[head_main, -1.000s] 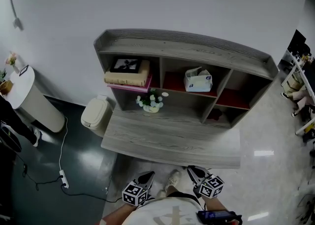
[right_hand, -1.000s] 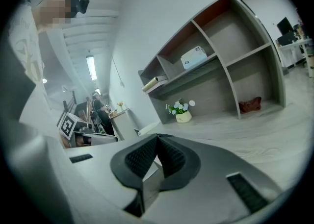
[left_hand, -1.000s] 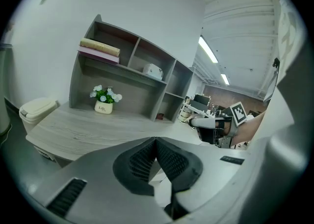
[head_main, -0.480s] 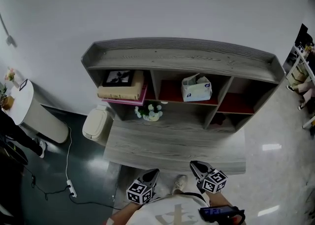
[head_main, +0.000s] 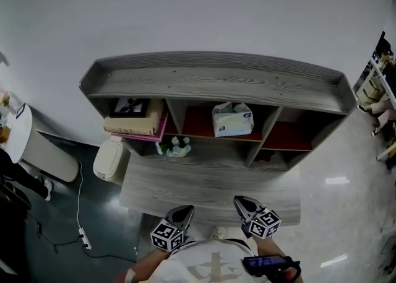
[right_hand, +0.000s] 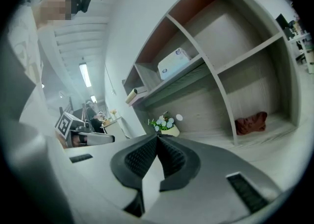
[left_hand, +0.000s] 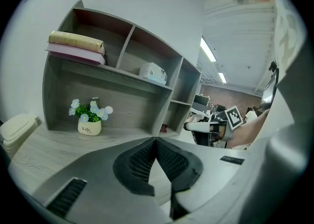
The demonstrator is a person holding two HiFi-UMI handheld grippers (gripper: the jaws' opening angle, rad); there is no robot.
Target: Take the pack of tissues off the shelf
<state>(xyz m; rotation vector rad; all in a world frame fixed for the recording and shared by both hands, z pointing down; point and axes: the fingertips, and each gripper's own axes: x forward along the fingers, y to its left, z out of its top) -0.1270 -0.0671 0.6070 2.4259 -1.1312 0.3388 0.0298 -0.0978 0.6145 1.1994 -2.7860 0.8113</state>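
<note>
Head view: left hand-held gripper, right hand-held gripper, both closed, near shelf edge.

A plain white wall stood behind the grey wood-grain shelf. A beige bin sat by its left end on dark glossy floor; pale reflective floor lay to the right.

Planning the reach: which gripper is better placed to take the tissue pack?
Probably right: the right gripper is nearly in line with the tissue pack; the left gripper sits further aside.
</note>
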